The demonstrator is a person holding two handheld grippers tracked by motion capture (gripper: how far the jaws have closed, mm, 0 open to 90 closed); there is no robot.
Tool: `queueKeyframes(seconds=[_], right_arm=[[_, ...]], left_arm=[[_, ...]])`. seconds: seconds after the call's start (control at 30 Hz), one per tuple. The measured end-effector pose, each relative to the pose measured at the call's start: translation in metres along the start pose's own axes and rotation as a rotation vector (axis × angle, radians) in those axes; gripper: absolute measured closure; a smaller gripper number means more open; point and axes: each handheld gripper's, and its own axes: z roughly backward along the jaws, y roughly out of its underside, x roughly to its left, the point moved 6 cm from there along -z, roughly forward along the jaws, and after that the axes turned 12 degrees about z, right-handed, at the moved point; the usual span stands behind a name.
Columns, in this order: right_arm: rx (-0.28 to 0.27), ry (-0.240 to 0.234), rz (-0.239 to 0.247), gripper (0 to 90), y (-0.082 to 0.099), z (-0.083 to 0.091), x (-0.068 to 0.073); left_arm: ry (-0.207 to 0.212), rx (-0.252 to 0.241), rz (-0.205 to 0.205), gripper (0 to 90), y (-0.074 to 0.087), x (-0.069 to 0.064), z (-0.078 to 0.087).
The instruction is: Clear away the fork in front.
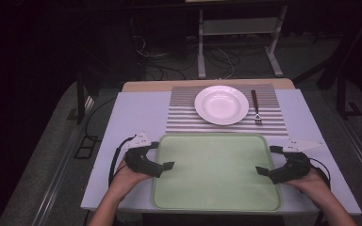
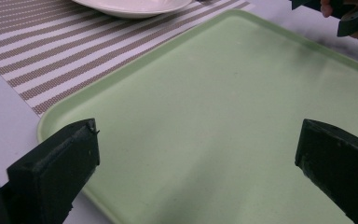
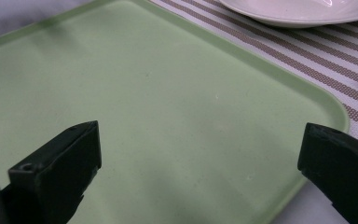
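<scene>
Both grippers' black fingers [image 2: 56, 172] stand wide apart, holding nothing; the left gripper [image 1: 166, 165] and right gripper [image 1: 260, 170] reach in over opposite side rims of the empty pale green rectangular plastic tray [image 1: 217, 200]. Beyond it lies the brown-and-white striped placemat [image 1: 181, 113]; on that sit the round white shallow plate [image 1: 221, 104] and, beside it, the small dark-handled fork [image 1: 256, 106].
</scene>
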Motion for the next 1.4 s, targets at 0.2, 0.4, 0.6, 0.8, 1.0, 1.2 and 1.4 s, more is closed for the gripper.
queueKeyframes(seconds=[0.2, 0.4, 0.6, 0.8, 1.0, 1.2, 1.4], right_arm=[[0.011, -0.003, -0.016, 0.0, 0.0, -0.001, -0.002], [0.023, 0.012, -0.026, 0.0, -0.003, -0.004, -0.005], [0.034, 0.013, -0.049, 0.0, -0.004, -0.006, -0.01], [0.049, 0.027, -0.072, 0.0, -0.005, -0.006, -0.016], [0.07, 0.041, -0.092, 0.0, -0.005, -0.008, -0.024], [0.088, 0.057, -0.106, 0.0, -0.009, -0.01, -0.035], [0.095, 0.071, -0.115, 0.0, -0.013, -0.011, -0.045]], left_arm=[[-0.005, 0.005, 0.01, 0.0, 0.003, 0.002, -0.001], [-0.001, 0.007, 0.014, 0.0, 0.006, 0.002, -0.002], [0.002, 0.005, 0.019, 0.0, 0.007, 0.002, -0.001], [0.003, 0.005, 0.02, 0.0, 0.008, 0.002, -0.001], [0.006, 0.007, 0.022, 0.0, 0.008, 0.002, -0.002], [0.006, -0.003, 0.026, 0.0, 0.007, 0.003, 0.0], [0.002, -0.007, 0.028, 0.0, 0.007, 0.003, 0.001]])
